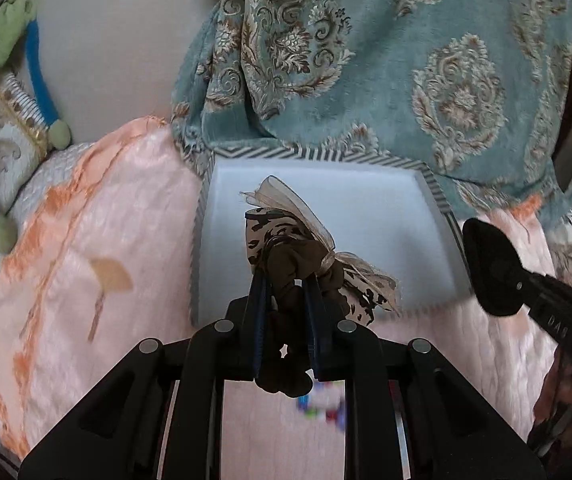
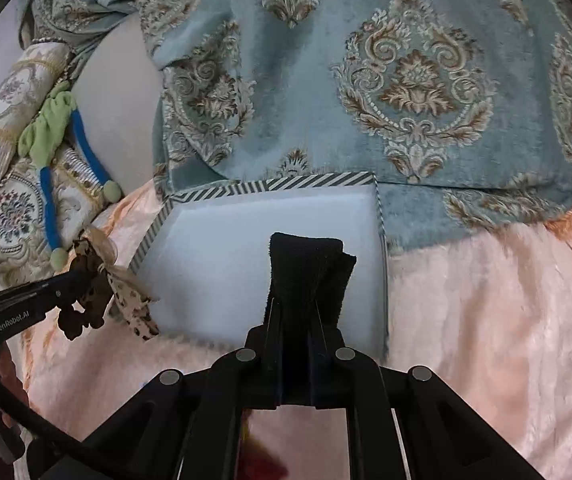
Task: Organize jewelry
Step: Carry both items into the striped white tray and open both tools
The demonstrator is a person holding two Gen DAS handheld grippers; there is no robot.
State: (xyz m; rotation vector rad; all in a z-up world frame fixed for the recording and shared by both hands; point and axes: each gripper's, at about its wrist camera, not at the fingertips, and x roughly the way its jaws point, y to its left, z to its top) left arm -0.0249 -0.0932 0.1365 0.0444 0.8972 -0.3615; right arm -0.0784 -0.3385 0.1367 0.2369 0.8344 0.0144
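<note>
1. Left wrist view: the left gripper (image 1: 286, 276) has its jaws nearly closed, clamped on a brown scrunchie (image 1: 302, 264) tied with a leopard-print and sheer beige ribbon bow (image 1: 286, 216).
2. That scrunchie hangs above the near part of a white tray (image 1: 366, 216) with a striped black-and-white rim.
3. The tray lies on a pink bed cover (image 1: 86, 240), with its far edge against a teal damask cloth (image 1: 426, 60).
4. Right wrist view: the right gripper (image 2: 302, 300) is pinched almost fully closed on a folded black fabric piece (image 2: 310, 268), which sticks up past its fingertips.
5. The black piece is held over the near right part of the same tray (image 2: 214, 256).
6. At the left edge of this view, the left gripper (image 2: 82, 284) holds the bow beside the tray's near left corner.
7. A blue and green cord (image 1: 38, 64) lies on a patterned pillow (image 1: 10, 140) at the far left of the bed.
</note>
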